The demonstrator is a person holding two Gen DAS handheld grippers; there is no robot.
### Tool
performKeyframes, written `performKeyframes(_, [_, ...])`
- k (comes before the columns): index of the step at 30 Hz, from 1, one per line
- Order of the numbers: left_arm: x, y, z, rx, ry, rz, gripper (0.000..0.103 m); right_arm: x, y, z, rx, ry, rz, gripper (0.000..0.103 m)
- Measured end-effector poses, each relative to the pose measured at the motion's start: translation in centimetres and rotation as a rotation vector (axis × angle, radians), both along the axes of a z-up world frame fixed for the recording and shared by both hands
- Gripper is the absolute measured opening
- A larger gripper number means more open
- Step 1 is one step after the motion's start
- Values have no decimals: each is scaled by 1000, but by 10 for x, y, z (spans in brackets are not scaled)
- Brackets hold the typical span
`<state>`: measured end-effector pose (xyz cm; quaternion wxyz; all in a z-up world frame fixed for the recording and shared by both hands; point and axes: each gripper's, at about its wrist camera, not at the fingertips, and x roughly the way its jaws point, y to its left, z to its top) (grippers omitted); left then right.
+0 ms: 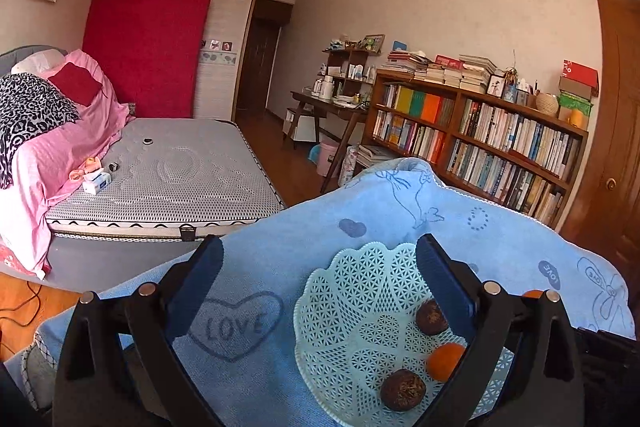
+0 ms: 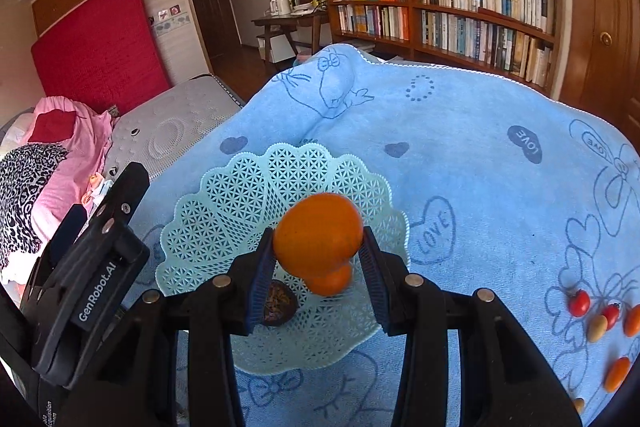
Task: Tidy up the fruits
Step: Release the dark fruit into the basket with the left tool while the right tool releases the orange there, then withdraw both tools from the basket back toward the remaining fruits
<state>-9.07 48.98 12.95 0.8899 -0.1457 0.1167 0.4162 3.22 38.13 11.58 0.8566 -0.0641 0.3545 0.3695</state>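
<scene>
My right gripper [image 2: 318, 239] is shut on an orange [image 2: 318, 233] and holds it just above a pale green lattice basket [image 2: 248, 195] on a blue towel. In the basket lie a second orange [image 2: 334, 283] and a brown round fruit [image 2: 278, 301]. The left wrist view shows the basket [image 1: 352, 291] with two brown fruits [image 1: 431, 317] [image 1: 402, 389] and an orange [image 1: 446, 361]. My left gripper [image 1: 319, 243] is open and holds nothing, hovering over the basket's left rim. In the right wrist view it [image 2: 106, 199] sits to the left of the basket.
Several cherry tomatoes [image 2: 580, 303], red, orange and yellow, lie on the blue towel [image 2: 460, 147] to the right of the basket. Behind are a bed [image 1: 180, 171] on the left and a bookshelf [image 1: 480, 131] and a desk on the right.
</scene>
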Motion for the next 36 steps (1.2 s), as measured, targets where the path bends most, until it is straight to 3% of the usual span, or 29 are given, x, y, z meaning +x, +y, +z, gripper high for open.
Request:
performKeyframes(9, [-20,2,10,92,63,22,100,7,15,-20,28,54,35,45])
performKeyframes(11, [-24,5,10,92,88,21,100,8,10,-20,49,56,24,56])
performKeyframes(17, [-34,1,15,112,120,26,100,9,-18,-20,102,53,-25,57])
performKeyframes(28, [-14,-57,19,139,170,-131,100,2,-117,-22,126,20,-170,61])
performKeyframes(36, [-13,-95,26,103,170,-177,100,6,-210,-25,124,-1,-286,63])
